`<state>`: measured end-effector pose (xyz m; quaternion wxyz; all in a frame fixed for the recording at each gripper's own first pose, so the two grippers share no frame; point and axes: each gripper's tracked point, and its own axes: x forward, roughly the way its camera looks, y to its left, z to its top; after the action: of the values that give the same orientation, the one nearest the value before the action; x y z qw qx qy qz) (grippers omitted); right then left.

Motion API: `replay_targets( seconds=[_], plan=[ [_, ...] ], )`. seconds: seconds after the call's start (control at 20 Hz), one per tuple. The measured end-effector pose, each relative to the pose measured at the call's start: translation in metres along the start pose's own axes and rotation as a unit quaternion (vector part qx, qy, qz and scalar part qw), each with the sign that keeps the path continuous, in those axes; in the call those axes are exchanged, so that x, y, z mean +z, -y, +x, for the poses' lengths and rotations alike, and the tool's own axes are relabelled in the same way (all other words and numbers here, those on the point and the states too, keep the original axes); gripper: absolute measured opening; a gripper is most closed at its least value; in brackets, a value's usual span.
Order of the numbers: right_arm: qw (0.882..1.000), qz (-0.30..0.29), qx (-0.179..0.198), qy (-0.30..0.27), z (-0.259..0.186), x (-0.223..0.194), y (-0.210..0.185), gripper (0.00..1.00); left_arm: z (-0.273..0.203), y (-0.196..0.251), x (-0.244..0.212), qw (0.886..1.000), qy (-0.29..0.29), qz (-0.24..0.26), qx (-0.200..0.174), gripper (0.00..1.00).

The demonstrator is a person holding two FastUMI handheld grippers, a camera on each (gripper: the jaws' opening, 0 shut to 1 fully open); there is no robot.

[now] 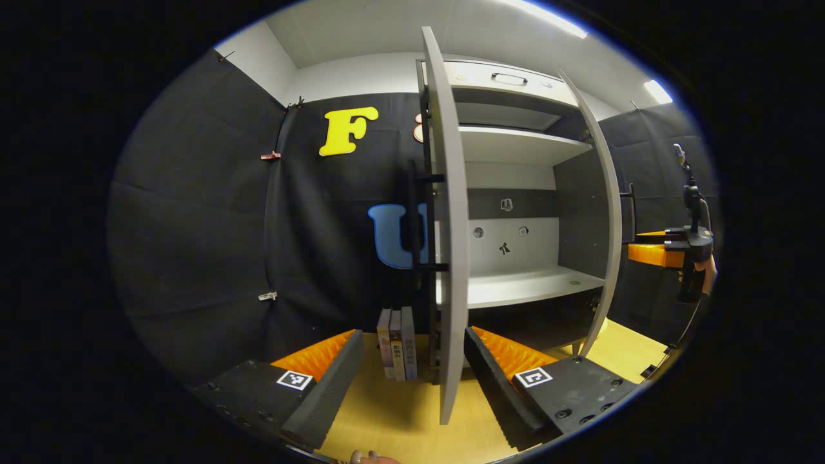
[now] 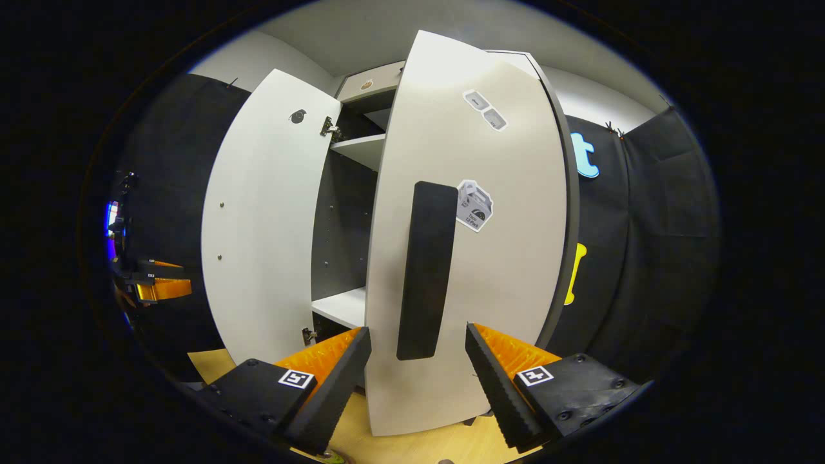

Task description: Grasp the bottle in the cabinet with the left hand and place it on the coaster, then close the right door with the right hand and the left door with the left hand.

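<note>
The white cabinet (image 1: 515,148) stands with both doors swung out. In the left gripper view the left door (image 1: 449,258) is edge-on right ahead, its black handle (image 1: 416,219) on the outer side. My left gripper (image 1: 414,335) is open, its fingers either side of that door's lower edge without touching it. The lower shelf (image 1: 528,287) is bare white board. In the right gripper view the right door (image 2: 490,270) shows its outer face. My right gripper (image 2: 417,332) is open just in front of its black handle (image 2: 425,270), nothing pressed between the fingers.
Three books (image 1: 396,351) stand on the wooden table (image 1: 399,419) left of the left door. The other gripper (image 1: 670,251), in a hand, hangs beyond the right door (image 1: 609,212). The left door's inner face (image 2: 264,225) shows with the left gripper (image 2: 155,283) beyond it.
</note>
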<state>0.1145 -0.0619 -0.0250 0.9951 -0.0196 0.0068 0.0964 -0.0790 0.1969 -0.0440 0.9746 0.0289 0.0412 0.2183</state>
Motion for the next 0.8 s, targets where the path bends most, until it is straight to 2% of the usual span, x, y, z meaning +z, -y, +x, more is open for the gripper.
replay_targets(
  seconds=[0.15, 0.4, 0.8],
  plan=[
    [0.999, 0.006, -0.031, -0.015, -0.009, -0.012, 0.015, 0.98, 0.016, -0.007, 0.011, 1.000, 0.014, -0.014, -0.016, 0.98],
    [0.997, 0.007, -0.068, -0.032, -0.025, -0.027, 0.027, 0.98, 0.037, -0.014, 0.025, 0.999, 0.029, -0.006, -0.036, 0.98],
    [0.995, 0.004, -0.076, -0.057, -0.037, -0.043, 0.025, 0.98, 0.046, -0.012, 0.034, 0.997, 0.035, 0.015, -0.064, 0.96]
  ],
)
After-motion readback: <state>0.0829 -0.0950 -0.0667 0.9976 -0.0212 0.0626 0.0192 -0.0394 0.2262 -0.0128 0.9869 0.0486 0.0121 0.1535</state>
